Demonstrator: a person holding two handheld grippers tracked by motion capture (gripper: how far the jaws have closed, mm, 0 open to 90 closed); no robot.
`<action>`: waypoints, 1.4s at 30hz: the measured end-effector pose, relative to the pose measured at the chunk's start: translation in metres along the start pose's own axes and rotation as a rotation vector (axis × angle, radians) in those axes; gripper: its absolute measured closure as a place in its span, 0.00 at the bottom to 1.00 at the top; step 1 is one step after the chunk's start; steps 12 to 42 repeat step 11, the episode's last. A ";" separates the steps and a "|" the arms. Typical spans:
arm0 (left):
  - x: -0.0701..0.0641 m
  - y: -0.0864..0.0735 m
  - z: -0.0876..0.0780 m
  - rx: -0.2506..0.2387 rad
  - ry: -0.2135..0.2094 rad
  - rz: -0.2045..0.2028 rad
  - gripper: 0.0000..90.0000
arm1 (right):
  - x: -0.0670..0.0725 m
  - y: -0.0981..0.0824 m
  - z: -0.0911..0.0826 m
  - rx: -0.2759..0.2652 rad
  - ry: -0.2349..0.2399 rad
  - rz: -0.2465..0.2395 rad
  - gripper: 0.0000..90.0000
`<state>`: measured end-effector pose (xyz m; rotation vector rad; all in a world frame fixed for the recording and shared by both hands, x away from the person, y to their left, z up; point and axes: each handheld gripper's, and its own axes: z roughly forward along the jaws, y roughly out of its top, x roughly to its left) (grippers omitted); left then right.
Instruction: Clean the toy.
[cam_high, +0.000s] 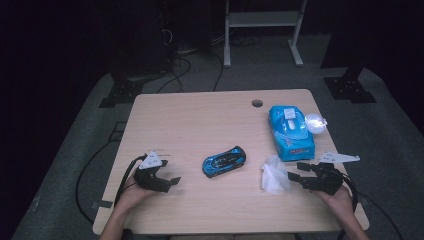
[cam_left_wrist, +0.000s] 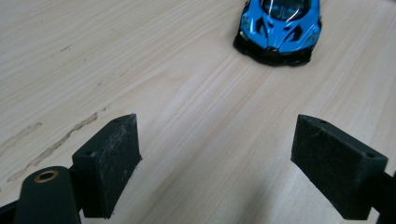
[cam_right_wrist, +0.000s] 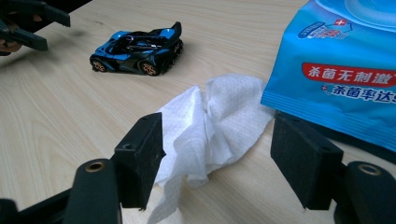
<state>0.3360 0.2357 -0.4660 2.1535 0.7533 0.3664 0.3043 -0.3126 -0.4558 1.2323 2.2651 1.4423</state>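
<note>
Wood grain: we see a pale tabletop (cam_high: 200, 120).
Wipe: white, crumpled wipe (cam_right_wrist: 210, 121), between our right tool's (cam_right_wrist: 224, 158) wide jaws, untouched.
Car: glossy blue toy car (cam_left_wrist: 279, 28) ahead of our left tool (cam_left_wrist: 224, 163), also wide, empty.

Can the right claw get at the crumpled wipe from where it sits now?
Probably yes. The right claw stands open with the wipe lying just ahead between its jaws, untouched. Only the blue wipes pack crowds one side.
</note>
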 end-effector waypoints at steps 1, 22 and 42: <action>0.000 0.000 0.000 0.000 0.000 0.000 0.15 | 0.000 0.000 -0.001 -0.007 0.001 -0.001 0.36; 0.001 -0.004 0.004 0.021 0.020 0.027 0.14 | 0.002 0.000 0.001 -0.026 0.009 0.000 0.36; 0.001 -0.004 0.004 0.021 0.020 0.027 0.14 | 0.002 0.000 0.001 -0.026 0.009 0.000 0.36</action>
